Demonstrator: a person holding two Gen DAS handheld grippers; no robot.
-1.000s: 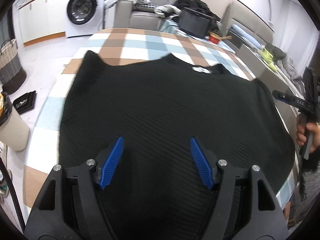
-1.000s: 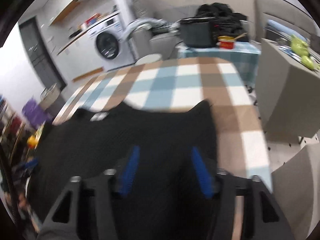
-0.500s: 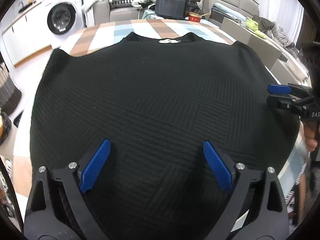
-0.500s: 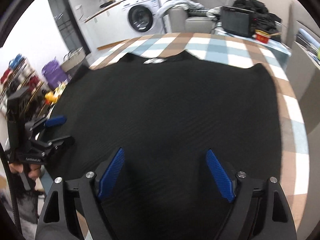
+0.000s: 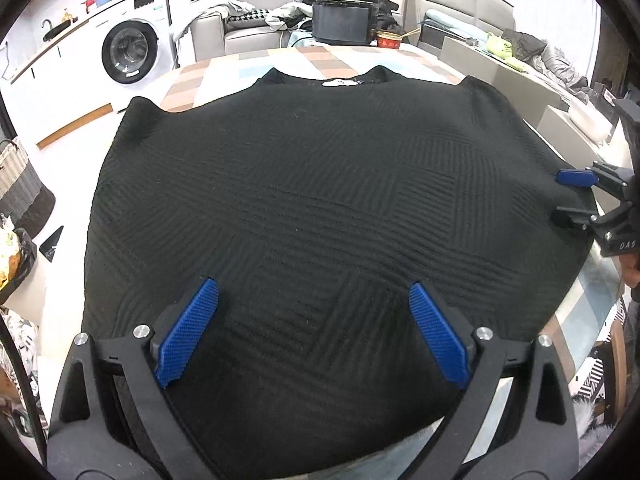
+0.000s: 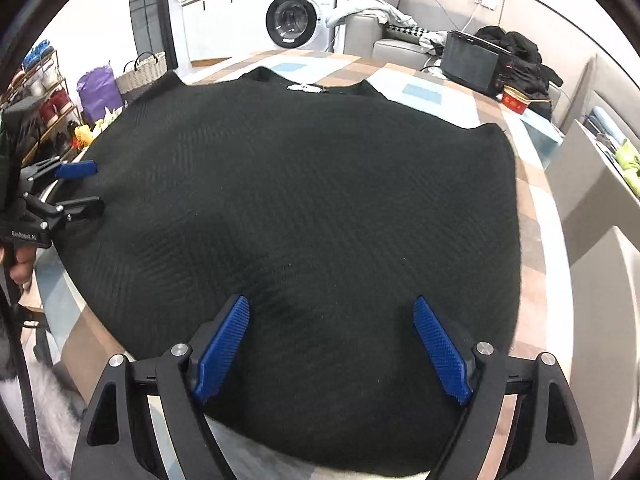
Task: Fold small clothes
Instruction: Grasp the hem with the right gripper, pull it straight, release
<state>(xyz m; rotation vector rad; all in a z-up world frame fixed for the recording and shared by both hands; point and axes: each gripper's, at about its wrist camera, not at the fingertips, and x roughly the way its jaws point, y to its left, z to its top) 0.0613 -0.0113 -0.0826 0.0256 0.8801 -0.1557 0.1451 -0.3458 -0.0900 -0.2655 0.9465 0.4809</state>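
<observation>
A black ribbed knit garment lies spread flat on the checked table, with a white neck label at the far edge. It also fills the right wrist view. My left gripper is open, just above the garment's near hem on the left side. My right gripper is open above the near hem on the right side. Each gripper shows in the other's view: the right one at the right edge, the left one at the left edge, both open at the cloth's sides.
A black box and a red bowl stand at the table's far end. A washing machine and a sofa with clothes are beyond. A woven basket stands on the floor left of the table.
Both grippers have swung in over the garment's near hem and come lower and closer to the cloth. Both have stayed open. The garment has not moved.
</observation>
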